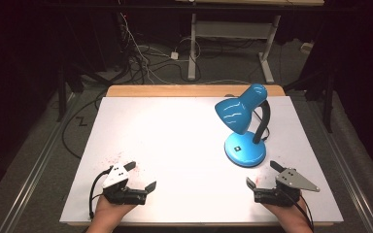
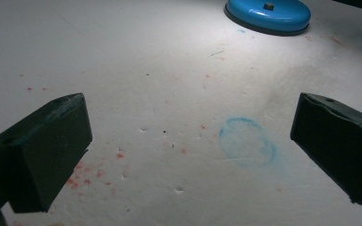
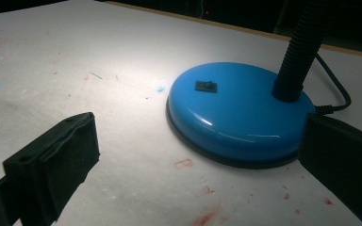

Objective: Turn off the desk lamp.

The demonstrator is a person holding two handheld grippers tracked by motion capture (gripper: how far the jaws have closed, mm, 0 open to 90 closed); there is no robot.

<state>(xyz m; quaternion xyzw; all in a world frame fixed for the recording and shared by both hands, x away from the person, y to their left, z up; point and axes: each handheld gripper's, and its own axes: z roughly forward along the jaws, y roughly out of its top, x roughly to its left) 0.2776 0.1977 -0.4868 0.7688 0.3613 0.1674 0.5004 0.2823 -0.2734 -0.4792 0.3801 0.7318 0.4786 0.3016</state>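
Two grippers low on white table [image 1: 175, 126], jaws spread wide, nothing held: left gripper [image 1: 140, 175] at 7 o'clock, right gripper [image 1: 262, 174] at 5. Blue desk lamp [image 1: 245, 148] at 2 o'clock, base just beyond right gripper, lit.

Overhead forward-down view; two low close gripper views sharing the lamp base [image 1: 245, 149].

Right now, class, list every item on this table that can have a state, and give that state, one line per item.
Desk lamp: upright, switched on, lighting the tabletop.
Lamp shade: tilted down toward the table.
Lamp cord: attached at the base.
Left hand-held gripper: open, empty.
Right hand-held gripper: open, empty.
White tabletop: stained red and blue.
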